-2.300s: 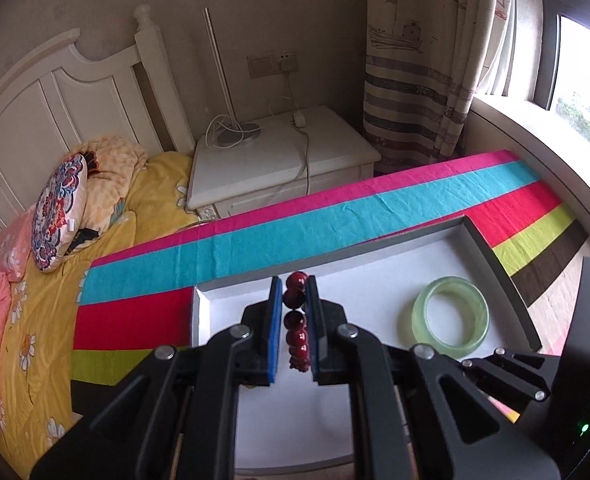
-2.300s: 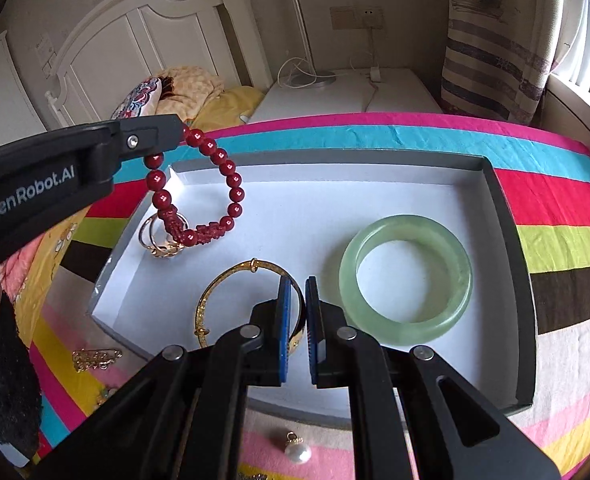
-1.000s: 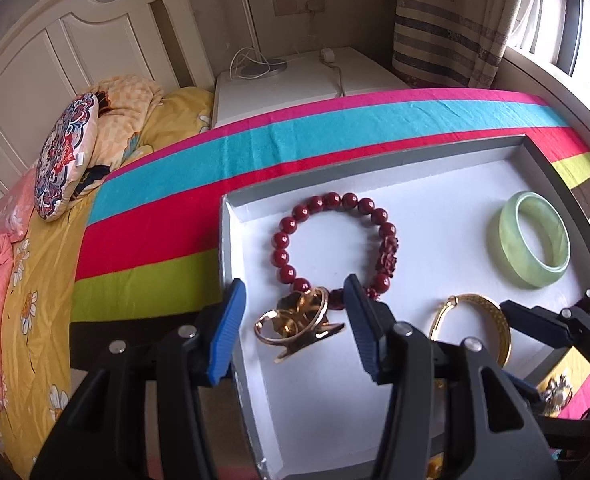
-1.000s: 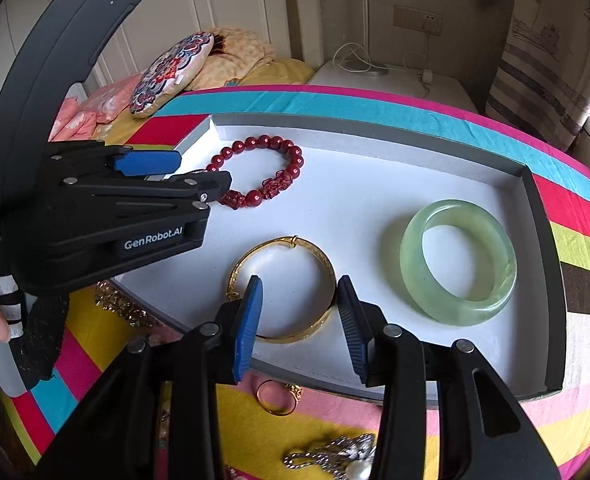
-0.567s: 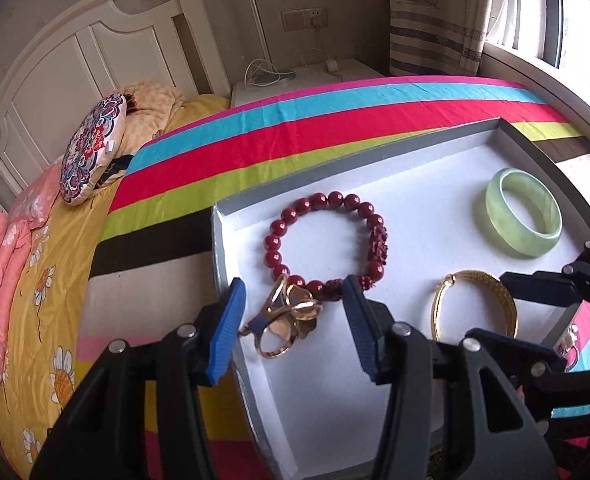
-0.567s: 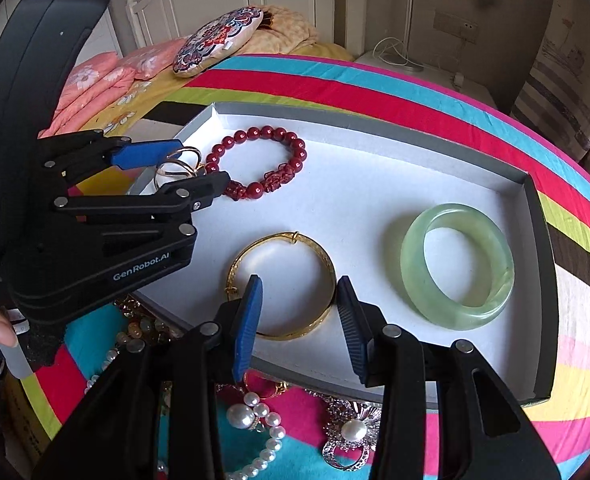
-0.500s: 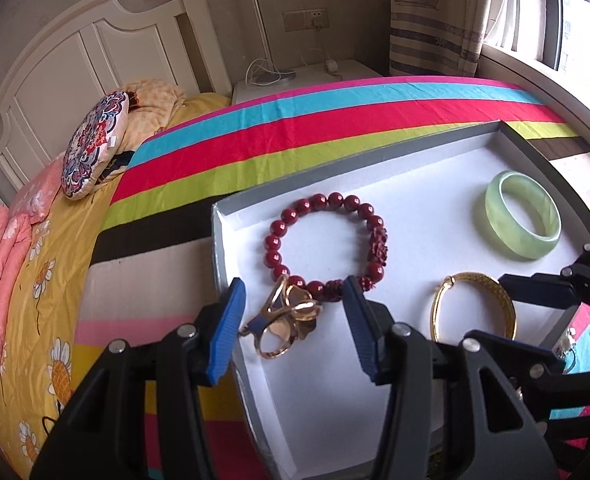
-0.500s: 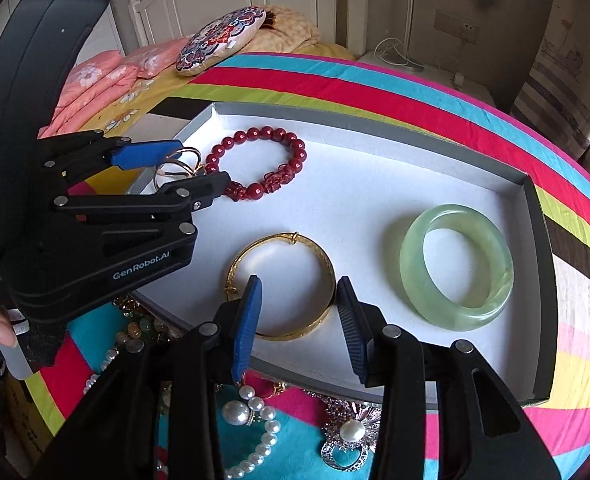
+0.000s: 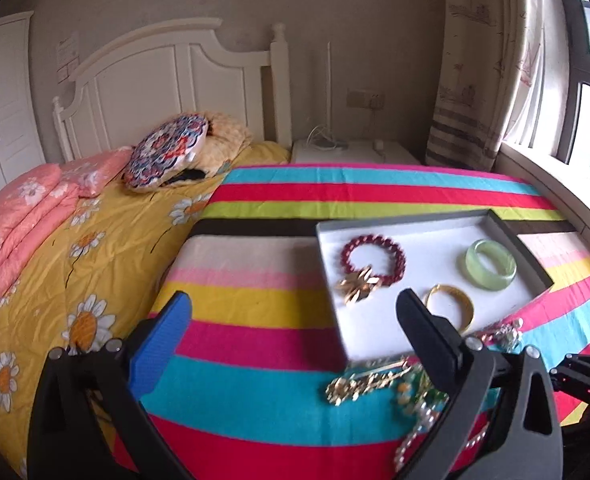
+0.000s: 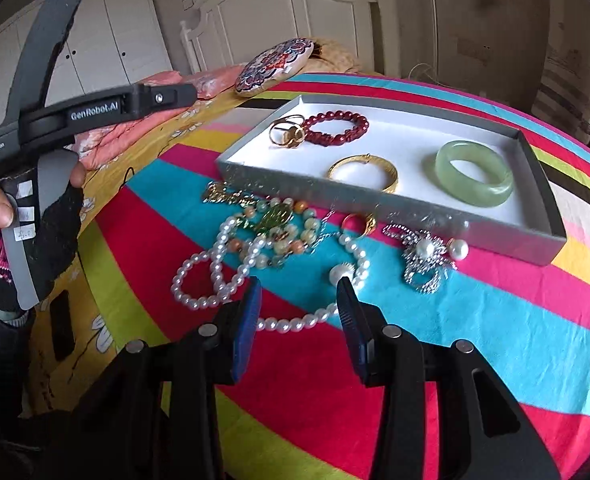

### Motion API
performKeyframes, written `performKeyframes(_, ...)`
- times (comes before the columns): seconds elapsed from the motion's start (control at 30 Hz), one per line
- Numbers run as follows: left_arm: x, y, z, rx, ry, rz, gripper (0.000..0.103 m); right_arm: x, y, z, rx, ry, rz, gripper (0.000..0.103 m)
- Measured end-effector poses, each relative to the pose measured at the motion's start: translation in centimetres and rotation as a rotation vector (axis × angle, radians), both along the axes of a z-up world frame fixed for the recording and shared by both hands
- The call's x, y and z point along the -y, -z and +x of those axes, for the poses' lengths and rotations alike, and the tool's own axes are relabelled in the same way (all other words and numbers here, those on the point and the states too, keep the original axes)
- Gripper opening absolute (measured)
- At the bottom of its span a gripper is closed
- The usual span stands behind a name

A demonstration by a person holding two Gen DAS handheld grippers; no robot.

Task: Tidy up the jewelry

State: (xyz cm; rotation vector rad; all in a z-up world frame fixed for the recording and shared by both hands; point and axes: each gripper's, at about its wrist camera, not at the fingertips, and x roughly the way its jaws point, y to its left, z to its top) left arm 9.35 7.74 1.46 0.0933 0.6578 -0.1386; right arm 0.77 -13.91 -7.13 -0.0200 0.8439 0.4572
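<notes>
The left gripper [image 9: 291, 316] hangs over the striped bedspread [image 9: 255, 344] with its jaws spread wide, having just opened further, and nothing between them. Ahead and to the right of those jaws sits the grey tray [image 9: 535, 268], holding the red bead bracelet [image 9: 373, 258], a gold ring cluster [image 9: 357, 285] touching the bracelet's near side, a gold bangle [image 9: 453, 306] and a green jade bangle [image 9: 491, 265]. The right gripper [image 10: 299, 292] has its jaws partly apart and empty, above a strand of the pearl necklace [image 10: 215, 272]. Between these jaws and the tray [image 10: 375, 196] lies a tangle of loose pieces: a beaded necklace with a green pendant [image 10: 275, 220], a gold chain piece [image 10: 225, 196], a small gold ring [image 10: 359, 222] and a silver brooch with pearls [image 10: 425, 256], all close against the tray's near wall. Left of the jaws, a gloved hand [image 10: 35, 224] grips the left gripper's handle. A patterned cushion [image 10: 275, 64] rests beyond the tray near the white headboard [image 10: 295, 12].
</notes>
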Motion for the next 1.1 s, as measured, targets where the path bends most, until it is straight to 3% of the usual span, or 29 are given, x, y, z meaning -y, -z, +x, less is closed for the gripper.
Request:
performKeyframes(0.1, -1.9, 1.6, -1.7, -0.033, -0.034, 0.021, 0.101, 0.1, 0.2, -0.6, 0.001, 0.023, 0.009, 0.041)
performKeyframes(0.3, -2.5, 4.2, -5.3, -0.073, -0.02, 0.004, 0.101, 4.6, -0.8, 0.1, 0.049, 0.221, 0.009, 0.041)
performKeyframes(0.47, -0.3, 5.5, -7.7, -0.003, 0.012, 0.002, 0.101, 6.9, 0.0, 1.1, -0.003, 0.324, -0.026, 0.041)
performKeyframes(0.8, 2.5, 8.4, -8.2, -0.075, 0.109, 0.034, 0.101, 5.1, 0.8, 4.4, -0.082, 0.294, -0.074, 0.041)
performKeyframes(1.1, 2.3, 8.9, -8.6, -0.089, 0.141, -0.007, 0.101, 2.1, 1.1, 5.9, -0.051, 0.304, -0.182, 0.042)
